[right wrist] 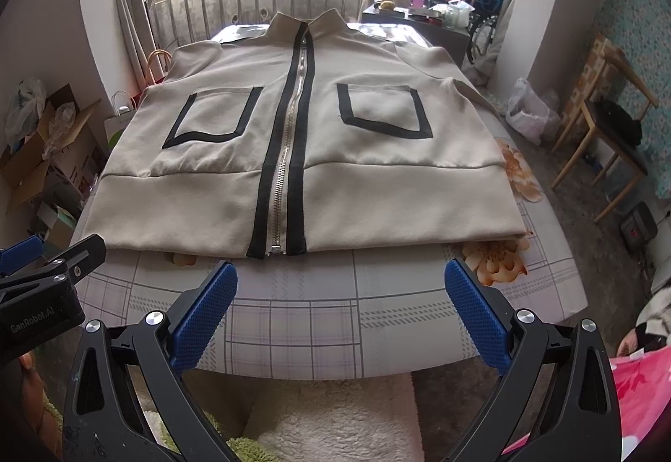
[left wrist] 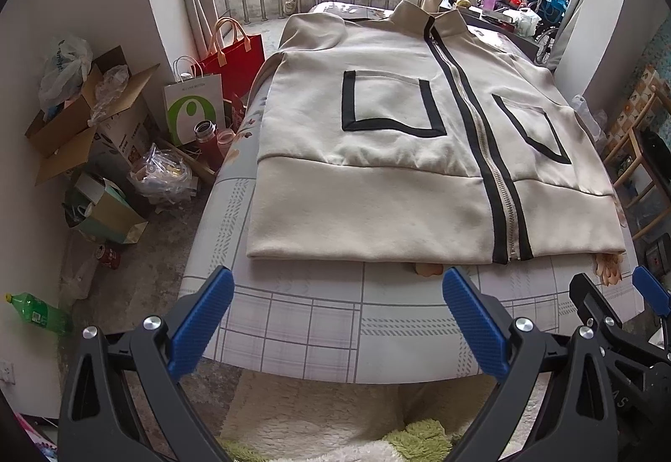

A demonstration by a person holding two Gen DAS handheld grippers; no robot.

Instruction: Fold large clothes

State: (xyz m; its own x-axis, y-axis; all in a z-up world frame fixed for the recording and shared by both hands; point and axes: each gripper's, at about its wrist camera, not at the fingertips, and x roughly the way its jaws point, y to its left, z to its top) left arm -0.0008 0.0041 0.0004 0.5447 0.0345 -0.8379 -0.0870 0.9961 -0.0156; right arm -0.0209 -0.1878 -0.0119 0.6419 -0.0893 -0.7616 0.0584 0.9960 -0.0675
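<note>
I see the beige jacket (left wrist: pixel 377 151) lying flat, zipped, on the bed (left wrist: pixel 293 319); my left tongs (left wrist: pixel 337 296) and right tongs (right wrist: pixel 340 286) hover apart, empty, short of its hem

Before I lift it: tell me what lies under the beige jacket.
The jacket lies flat on a bed sheet with a plaid and flower print; flowers peek out at its hem. Anything else beneath is covered.
</note>
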